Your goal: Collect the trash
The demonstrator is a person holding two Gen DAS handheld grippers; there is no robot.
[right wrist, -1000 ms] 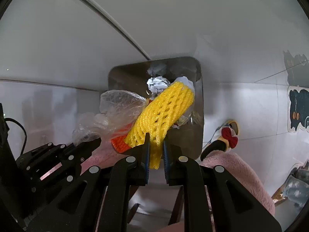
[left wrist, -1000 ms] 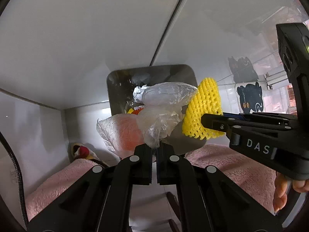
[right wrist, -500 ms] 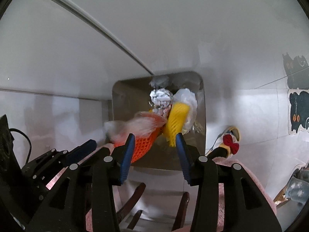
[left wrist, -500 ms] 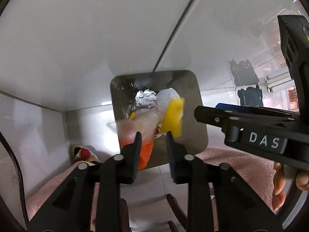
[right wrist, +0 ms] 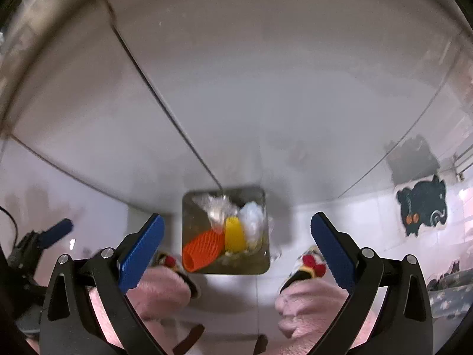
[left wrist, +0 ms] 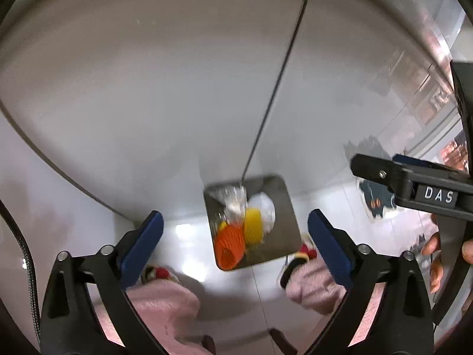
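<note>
Bin: I am looking down into a square metal trash bin (right wrist: 267,236) with rounded corners.
Contents: orange foam net (right wrist: 202,247), yellow foam net (right wrist: 235,233), white plastic bag (right wrist: 252,220) and crinkled clear plastic (right wrist: 217,207) are lying inside the bin.
Left gripper (left wrist: 235,241): I am holding it above the bin, blue ribbed pads wide apart, gripping nothing.
Right gripper (right wrist: 235,241): likewise spread and carrying nothing above the bin.
Beside the bin: pink fuzzy slippers (right wrist: 307,298).

Bin (right wrist: 267,254) mouth is left unobstructed from above; interior is crowded by orange net (right wrist: 202,248), yellow net (right wrist: 235,233), plastic bags (right wrist: 252,222).
</note>
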